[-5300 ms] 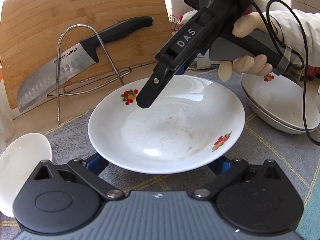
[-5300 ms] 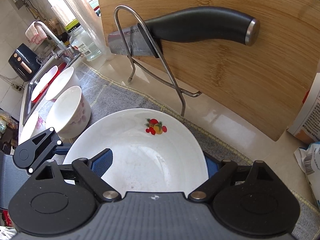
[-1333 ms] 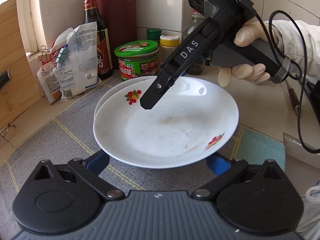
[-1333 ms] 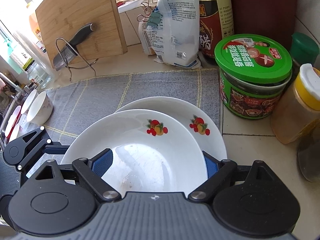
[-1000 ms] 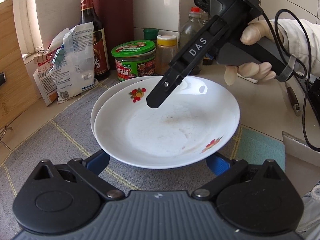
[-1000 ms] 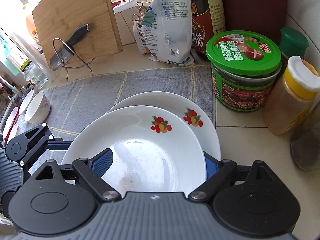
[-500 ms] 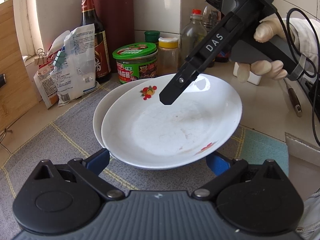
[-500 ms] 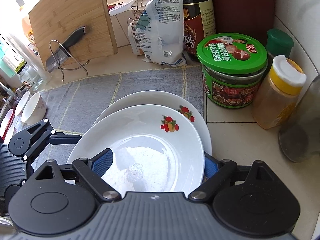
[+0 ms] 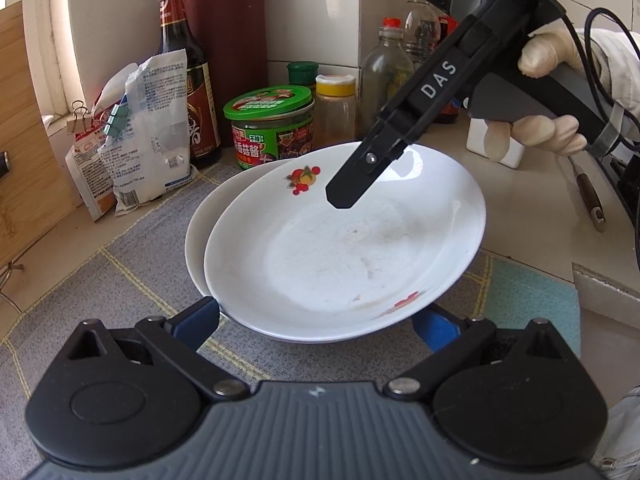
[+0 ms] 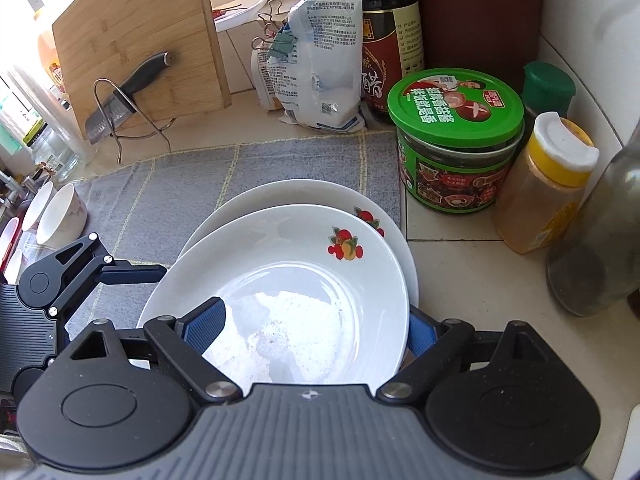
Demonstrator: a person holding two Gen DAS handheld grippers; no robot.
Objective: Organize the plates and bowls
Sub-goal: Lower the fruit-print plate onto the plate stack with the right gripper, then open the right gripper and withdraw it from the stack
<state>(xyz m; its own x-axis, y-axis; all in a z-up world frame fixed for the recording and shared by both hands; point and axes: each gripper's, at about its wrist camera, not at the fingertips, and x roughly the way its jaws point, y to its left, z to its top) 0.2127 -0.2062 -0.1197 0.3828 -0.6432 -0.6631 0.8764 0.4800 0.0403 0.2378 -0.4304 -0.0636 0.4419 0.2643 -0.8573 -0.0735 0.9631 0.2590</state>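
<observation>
Kitchen corner, tiled wall, beige bench (image 9: 532,208) with a grey checked mat (image 10: 248,176) across it. I have both tools on one white plate with fruit prints, the upper plate (image 9: 340,256). It sits tilted on a second, matching lower plate (image 9: 200,224) that rests on the mat, offset so the lower rim shows beyond it.

Left gripper (image 9: 316,320): jaws spread wide, the blue pads either side of the upper plate's near edge; whether they touch it I cannot tell. Right gripper (image 10: 312,328): jaws also wide apart, one pad over the plate's near inside, the other beside its outer rim; contact unclear. From the left wrist view its finger hangs over the plate's far side.

Beyond the right jaws stand a green-lidded jar (image 10: 456,136), a yellow-capped spice bottle (image 10: 548,184) and a dark sauce bottle (image 10: 384,36). Off to their left, a small bowl (image 10: 62,216) and a cutting board (image 10: 136,40) with a knife (image 10: 128,92) in a wire stand.
</observation>
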